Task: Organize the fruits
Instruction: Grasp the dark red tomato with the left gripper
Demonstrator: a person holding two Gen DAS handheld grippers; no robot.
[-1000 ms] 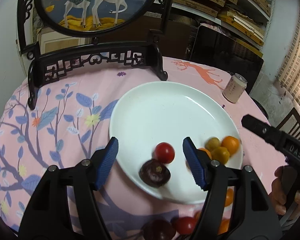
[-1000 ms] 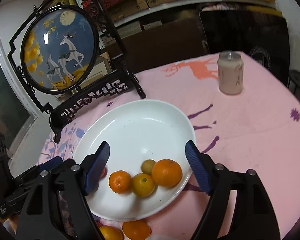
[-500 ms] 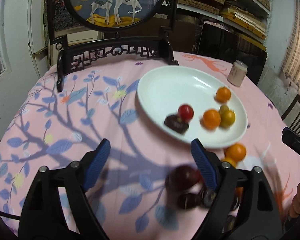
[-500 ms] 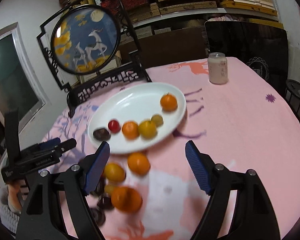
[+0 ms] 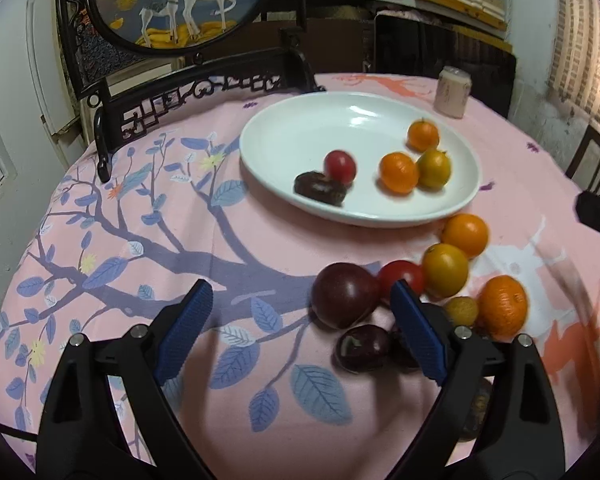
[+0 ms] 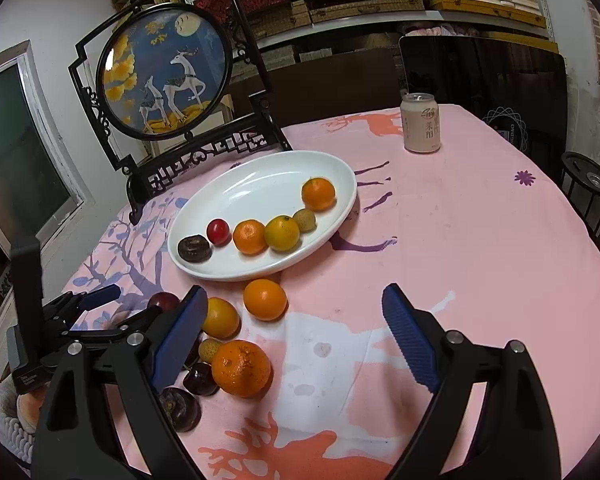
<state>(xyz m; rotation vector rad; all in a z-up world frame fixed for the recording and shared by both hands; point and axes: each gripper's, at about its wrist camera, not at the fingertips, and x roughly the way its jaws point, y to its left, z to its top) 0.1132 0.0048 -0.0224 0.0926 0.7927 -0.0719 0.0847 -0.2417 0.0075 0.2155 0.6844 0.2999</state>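
Note:
A white oval plate [image 5: 300,128] [image 6: 260,176] holds a dark fruit [image 5: 320,189], a red cherry tomato [image 5: 341,163], two oranges [image 5: 398,172] and small yellow fruits. Loose fruit lies on the cloth in front of it: a dark plum [image 5: 345,294], a red tomato [image 5: 402,276], a yellow citrus [image 5: 445,269], oranges [image 5: 465,234] [image 6: 241,367] and dark cherries [image 5: 363,348]. My left gripper [image 5: 302,332] is open and empty, low over the cloth, its right finger beside the plum. My right gripper [image 6: 292,336] is open and empty above the cloth, the big orange near its left finger.
A black carved stand with a round deer painting [image 5: 176,0] [image 6: 164,80] rises behind the plate. A pink drink can [image 5: 453,92] [image 6: 421,122] stands at the far right. The round table's pink cloth [image 6: 480,240] drops off at the right edge, with chairs beyond.
Both grippers have pulled back from over the plate towards the near side of the table. The loose fruit pile now lies just ahead of them. Both stay open.

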